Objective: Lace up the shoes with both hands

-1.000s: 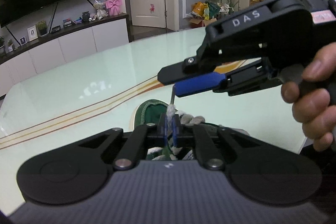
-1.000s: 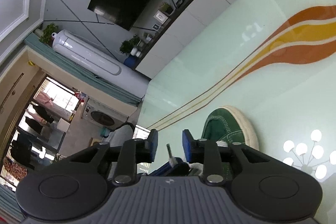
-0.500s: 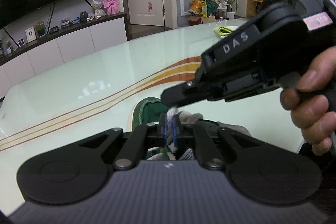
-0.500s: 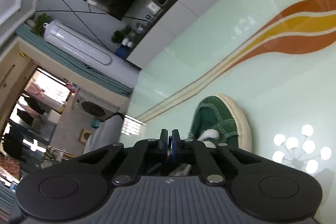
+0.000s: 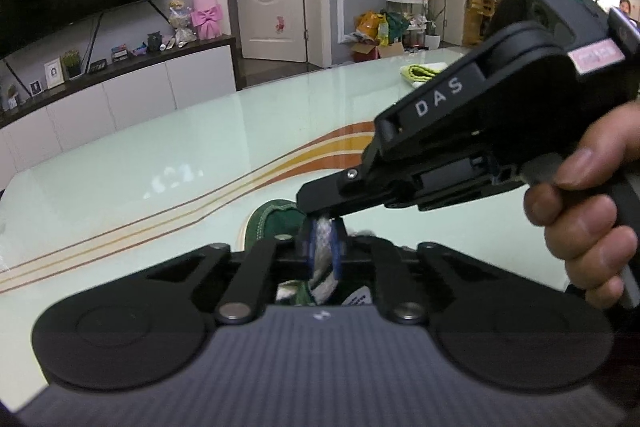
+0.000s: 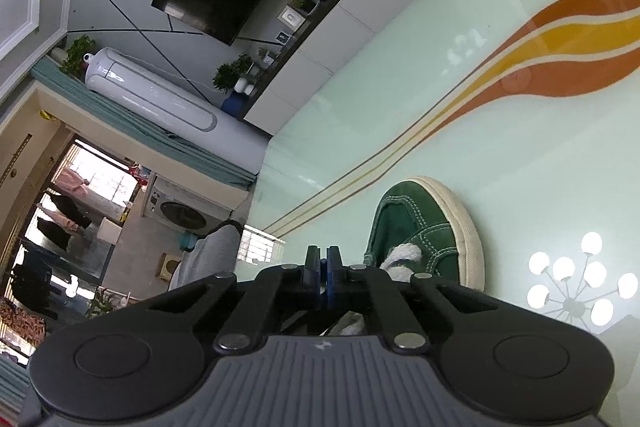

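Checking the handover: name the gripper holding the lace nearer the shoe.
The left gripper: white lace sits between its blue pads; the right gripper is shut at its top end.

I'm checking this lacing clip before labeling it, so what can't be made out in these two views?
- Eyelets of the shoe: hidden in both views by gripper bodies.
- Lace tip: in the left view the right gripper covers the top of the lace.
- What the right gripper pinches: right view shows its pads together, nothing visible between.
- Shoe heel: cut off behind the left gripper.
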The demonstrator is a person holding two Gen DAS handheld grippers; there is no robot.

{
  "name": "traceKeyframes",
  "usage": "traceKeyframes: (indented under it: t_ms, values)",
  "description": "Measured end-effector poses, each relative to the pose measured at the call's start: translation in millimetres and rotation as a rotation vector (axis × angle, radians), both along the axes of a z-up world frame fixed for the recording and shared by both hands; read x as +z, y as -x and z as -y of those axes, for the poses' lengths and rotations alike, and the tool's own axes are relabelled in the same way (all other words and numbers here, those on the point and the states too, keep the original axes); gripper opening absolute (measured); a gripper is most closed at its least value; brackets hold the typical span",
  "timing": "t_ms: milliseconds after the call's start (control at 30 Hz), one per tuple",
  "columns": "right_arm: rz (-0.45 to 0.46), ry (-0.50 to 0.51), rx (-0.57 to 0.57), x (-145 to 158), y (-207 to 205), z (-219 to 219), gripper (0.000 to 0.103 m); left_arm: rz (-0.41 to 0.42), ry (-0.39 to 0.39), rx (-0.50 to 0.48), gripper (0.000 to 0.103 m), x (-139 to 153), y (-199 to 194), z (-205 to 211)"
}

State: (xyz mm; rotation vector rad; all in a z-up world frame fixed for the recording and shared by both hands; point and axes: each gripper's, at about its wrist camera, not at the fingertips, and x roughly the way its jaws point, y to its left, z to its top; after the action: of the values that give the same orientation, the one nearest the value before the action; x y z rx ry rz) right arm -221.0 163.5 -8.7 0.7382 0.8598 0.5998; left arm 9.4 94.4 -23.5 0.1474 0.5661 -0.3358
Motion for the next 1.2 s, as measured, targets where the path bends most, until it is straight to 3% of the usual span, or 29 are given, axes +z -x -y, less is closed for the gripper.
traceKeyframes:
  t_ms: [67,133,333,367,500,600,767,833,967,1100,1200]
  values:
    - [0.007,0.006,0.013,1,0,1,0.008,-0.002,-0.003,-0.004,0.005,-1,1,1]
    - [0.016,0.013,0.014,5,1,4,0.023,-0.010,-0.009,-0.009,0.005,-1,0,1]
    - [0.194,0.230,0.069,39,22,10,0.048,-0.023,-0.032,-0.017,0.005,0,-1,4]
    - [0.262,0.334,0.099,47,34,6,0.049,-0.023,-0.036,-0.018,0.005,0,-1,3]
    - [0.394,0.568,0.211,54,65,-10,0.050,-0.033,-0.070,-0.034,0.006,1,-3,-1]
    - [0.425,0.632,0.303,43,78,-22,0.050,-0.030,-0.097,-0.070,0.006,3,2,0]
    - [0.352,0.656,0.313,22,67,-33,0.045,-0.050,-0.158,-0.150,0.006,8,5,7]
    - [0.316,0.670,0.272,16,62,-33,0.021,-0.076,-0.189,-0.182,0.006,8,3,12]
    - [0.176,0.542,0.146,4,51,-9,0.019,-0.125,-0.294,-0.263,0.007,-1,-1,28]
    - [0.089,0.456,0.071,-7,46,10,0.023,-0.144,-0.322,-0.288,0.007,-10,-9,34]
    - [0.082,0.442,0.069,-4,47,12,0.028,-0.149,-0.309,-0.295,0.007,-14,-12,33]
